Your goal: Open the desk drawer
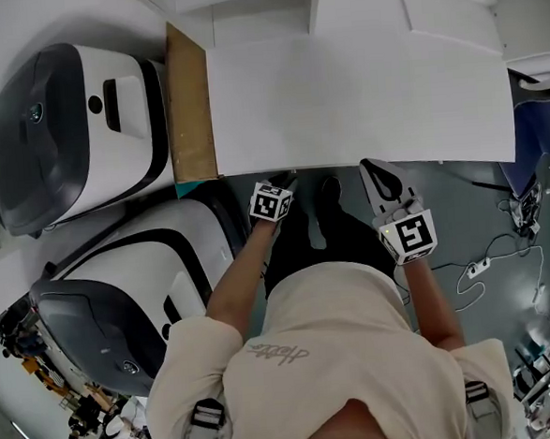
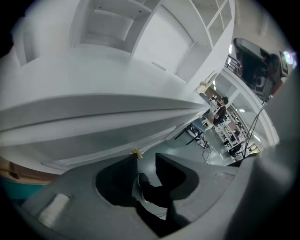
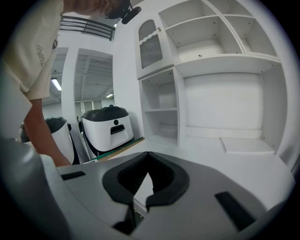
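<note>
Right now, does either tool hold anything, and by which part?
Nothing is held: the left tool is open by the desk, the right tool shut and empty.

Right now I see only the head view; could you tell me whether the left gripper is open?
Observer: Yes, the left gripper has its jaws apart, nothing between them.
Operator: Is a handle near it?
Observer: A small yellowish tab sits beside one jaw tip, at the desk's lower edge.
Operator: And the right gripper?
Observer: The right gripper is shut and empty, pointing over the desk top.
</note>
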### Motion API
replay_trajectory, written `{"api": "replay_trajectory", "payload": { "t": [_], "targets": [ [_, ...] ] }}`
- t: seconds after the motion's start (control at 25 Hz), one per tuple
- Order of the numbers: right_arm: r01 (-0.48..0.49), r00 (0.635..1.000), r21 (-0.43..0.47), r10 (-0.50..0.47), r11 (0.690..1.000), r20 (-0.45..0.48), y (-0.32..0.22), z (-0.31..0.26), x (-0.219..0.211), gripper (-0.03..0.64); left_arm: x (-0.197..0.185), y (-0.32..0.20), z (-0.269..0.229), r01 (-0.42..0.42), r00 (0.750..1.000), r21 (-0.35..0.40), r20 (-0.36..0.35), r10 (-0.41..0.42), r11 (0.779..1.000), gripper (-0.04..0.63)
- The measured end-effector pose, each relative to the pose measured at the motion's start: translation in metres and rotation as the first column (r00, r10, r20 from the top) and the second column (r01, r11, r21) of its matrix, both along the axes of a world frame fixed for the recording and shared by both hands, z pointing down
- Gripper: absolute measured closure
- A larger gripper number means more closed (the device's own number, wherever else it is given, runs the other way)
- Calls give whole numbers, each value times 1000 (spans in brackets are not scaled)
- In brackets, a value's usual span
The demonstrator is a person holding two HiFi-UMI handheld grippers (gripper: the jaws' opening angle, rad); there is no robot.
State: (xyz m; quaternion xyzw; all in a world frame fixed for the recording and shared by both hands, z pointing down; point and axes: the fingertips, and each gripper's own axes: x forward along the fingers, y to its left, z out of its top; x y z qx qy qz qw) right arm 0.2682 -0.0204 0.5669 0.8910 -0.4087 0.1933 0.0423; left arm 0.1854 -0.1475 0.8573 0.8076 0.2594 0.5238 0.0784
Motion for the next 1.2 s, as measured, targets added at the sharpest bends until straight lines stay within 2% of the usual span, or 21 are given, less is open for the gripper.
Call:
{"api": "replay_trajectory", "payload": {
  "t": [0.28,0.72,0.92,1.08,1.2],
  "targets": [
    [9,1000,-14,-8,1000,27,5,11,0,621,7,5,27,24,999,16,30,-24,1000,482],
    [-7,1000,-29,8,1000,28,27,17,11,621,17,2,51,105,992,72,63,-110,992,483],
    [10,1000,-33,-9,999,27,31,16,11,621,19,3,54,137,988,89,57,-142,987,495],
    [13,1000,-34,-13,999,24,34,17,13,621,19,4,57,173,983,74,49,-177,982,496],
    [9,1000,-33,-8,999,27,37,18,13,621,20,4,57,163,985,72,39,-166,984,499]
  ]
}}
